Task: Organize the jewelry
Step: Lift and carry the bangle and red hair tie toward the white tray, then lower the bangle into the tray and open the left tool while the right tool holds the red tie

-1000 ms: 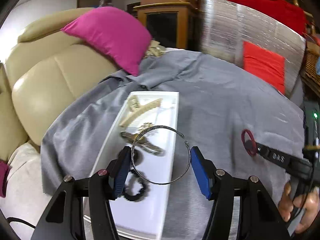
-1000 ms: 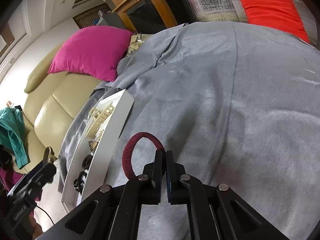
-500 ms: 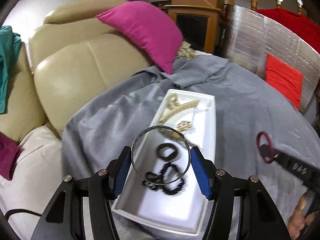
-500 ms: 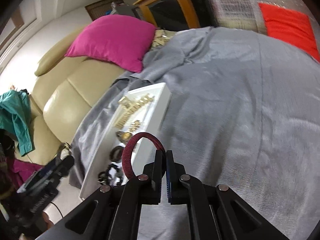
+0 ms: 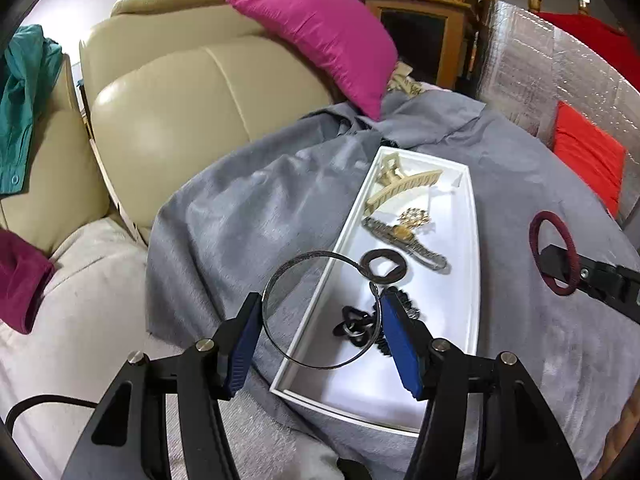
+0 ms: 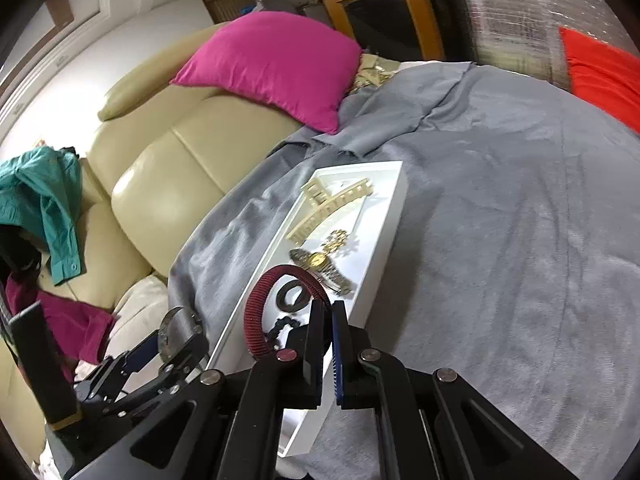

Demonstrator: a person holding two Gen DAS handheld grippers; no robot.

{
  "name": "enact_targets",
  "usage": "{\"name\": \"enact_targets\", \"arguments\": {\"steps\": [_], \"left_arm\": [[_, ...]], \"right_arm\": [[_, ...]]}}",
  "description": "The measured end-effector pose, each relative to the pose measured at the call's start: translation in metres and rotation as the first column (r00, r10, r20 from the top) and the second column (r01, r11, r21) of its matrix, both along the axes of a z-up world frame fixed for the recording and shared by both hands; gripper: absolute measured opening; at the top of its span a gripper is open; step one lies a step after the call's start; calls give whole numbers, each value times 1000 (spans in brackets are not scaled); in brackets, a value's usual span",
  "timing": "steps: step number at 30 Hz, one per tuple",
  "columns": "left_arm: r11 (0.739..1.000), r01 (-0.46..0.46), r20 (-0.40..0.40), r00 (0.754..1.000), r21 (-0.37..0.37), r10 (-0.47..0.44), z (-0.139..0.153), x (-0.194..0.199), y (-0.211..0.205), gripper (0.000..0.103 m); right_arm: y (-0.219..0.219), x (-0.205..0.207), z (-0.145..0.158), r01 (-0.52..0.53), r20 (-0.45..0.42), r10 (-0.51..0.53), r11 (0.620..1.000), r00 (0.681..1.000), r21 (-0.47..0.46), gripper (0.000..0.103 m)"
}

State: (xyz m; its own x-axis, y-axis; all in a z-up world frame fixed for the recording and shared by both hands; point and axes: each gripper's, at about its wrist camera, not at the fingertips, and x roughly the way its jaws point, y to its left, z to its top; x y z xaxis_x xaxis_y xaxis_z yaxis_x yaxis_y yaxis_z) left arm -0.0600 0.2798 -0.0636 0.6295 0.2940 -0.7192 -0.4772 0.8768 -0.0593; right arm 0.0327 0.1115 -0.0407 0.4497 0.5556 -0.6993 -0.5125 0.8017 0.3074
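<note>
We had the left hand-held gripper point(image 5: 320, 334) spread wide, its pads bracing a thin metal bangle point(image 5: 320, 310) over the near-left rim of the white tray point(image 5: 466, 320). Right hand-held gripper point(image 6: 328, 344) was clamped on a dark red ring point(image 6: 272, 304). Tray sat on grey blanket point(image 6: 520, 220), holding a black bead bracelet point(image 5: 352, 326), watch point(image 5: 404, 240) and hair clip point(image 5: 400, 190).

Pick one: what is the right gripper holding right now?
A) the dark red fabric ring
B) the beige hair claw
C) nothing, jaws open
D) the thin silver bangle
A. In the right wrist view the right gripper has its jaws pinched shut on the dark red fabric ring, held above the white tray; the thin silver bangle sits between the left gripper's pads instead.
</note>
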Motion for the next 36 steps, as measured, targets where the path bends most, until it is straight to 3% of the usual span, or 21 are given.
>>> {"name": "enact_targets", "arguments": {"steps": [11,21,36], "left_arm": [[1000,-18,-57,998,-8,18,-11,3,10,61],[999,23,-114,993,-35,-26,-24,10,3,62],[997,17,-172,985,-70,-29,-37,15,6,62]], "right_arm": [[21,-8,-18,-71,-25,71,997,997,-23,4],[42,5,-44,-93,-56,89,992,994,-80,4],[61,26,-64,-77,-6,77,981,997,-178,4]]}}
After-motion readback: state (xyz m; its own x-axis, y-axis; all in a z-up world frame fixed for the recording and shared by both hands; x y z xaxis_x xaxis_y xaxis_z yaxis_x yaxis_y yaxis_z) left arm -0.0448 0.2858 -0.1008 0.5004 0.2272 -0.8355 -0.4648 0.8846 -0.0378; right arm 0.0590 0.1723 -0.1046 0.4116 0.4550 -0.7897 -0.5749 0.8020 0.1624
